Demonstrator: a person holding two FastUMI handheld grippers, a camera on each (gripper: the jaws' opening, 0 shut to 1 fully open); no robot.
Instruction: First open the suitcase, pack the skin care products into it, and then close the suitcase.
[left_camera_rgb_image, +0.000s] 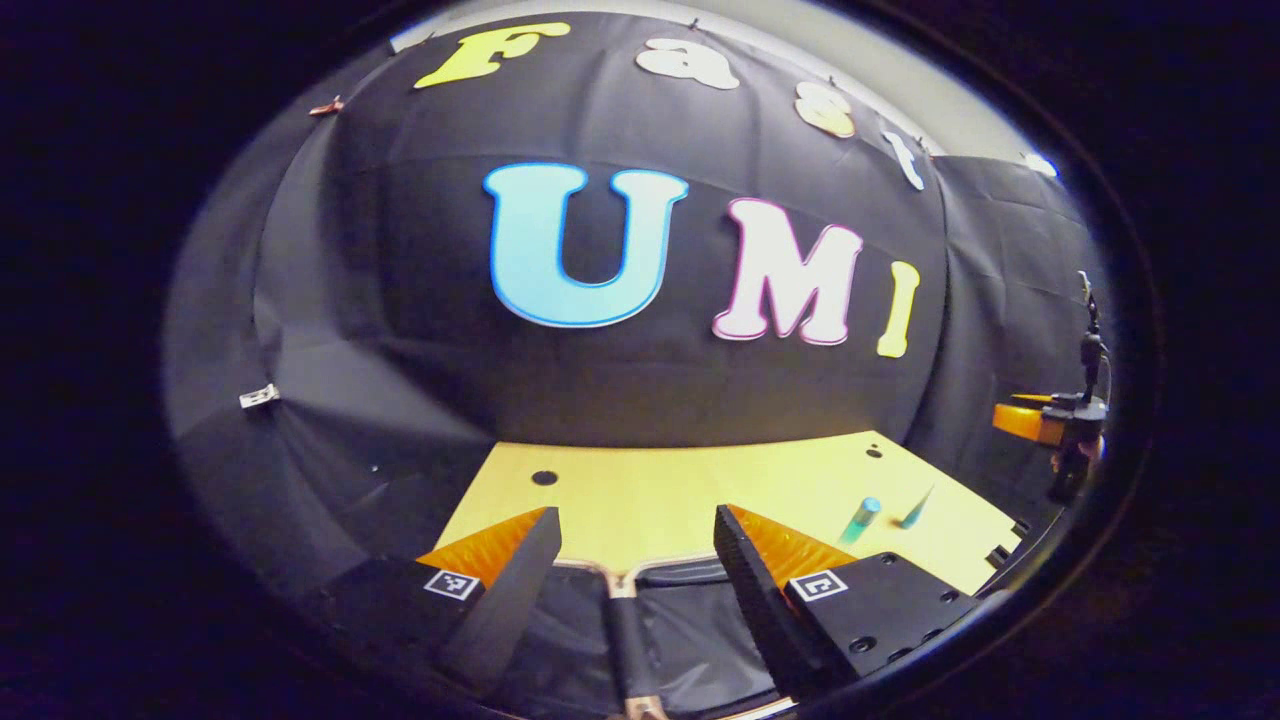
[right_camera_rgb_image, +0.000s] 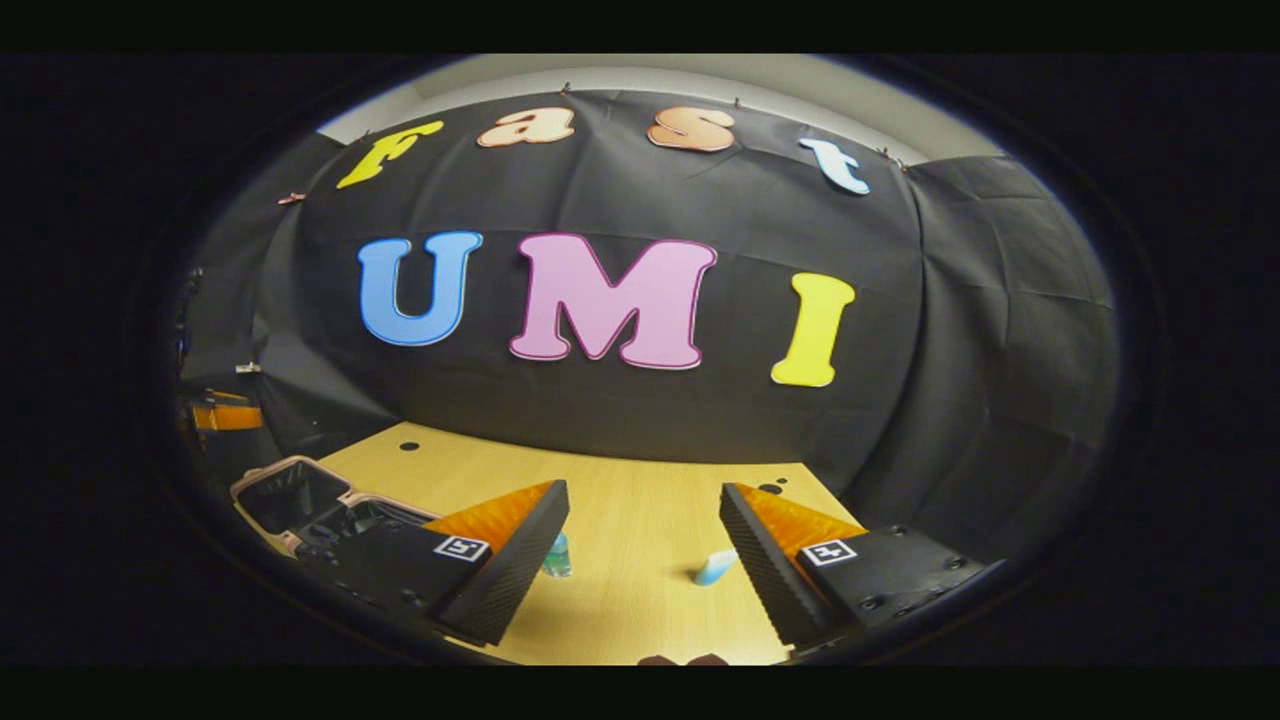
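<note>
Here the open suitcase sits at the left of the tabletop, under the left gripper, whose fingers are spread with nothing between them. To its right, two small bottles wait just ahead of the right gripper, likewise wide apart and the nearer hand. One stands, half hidden by a finger; the other lies slanted.
</note>
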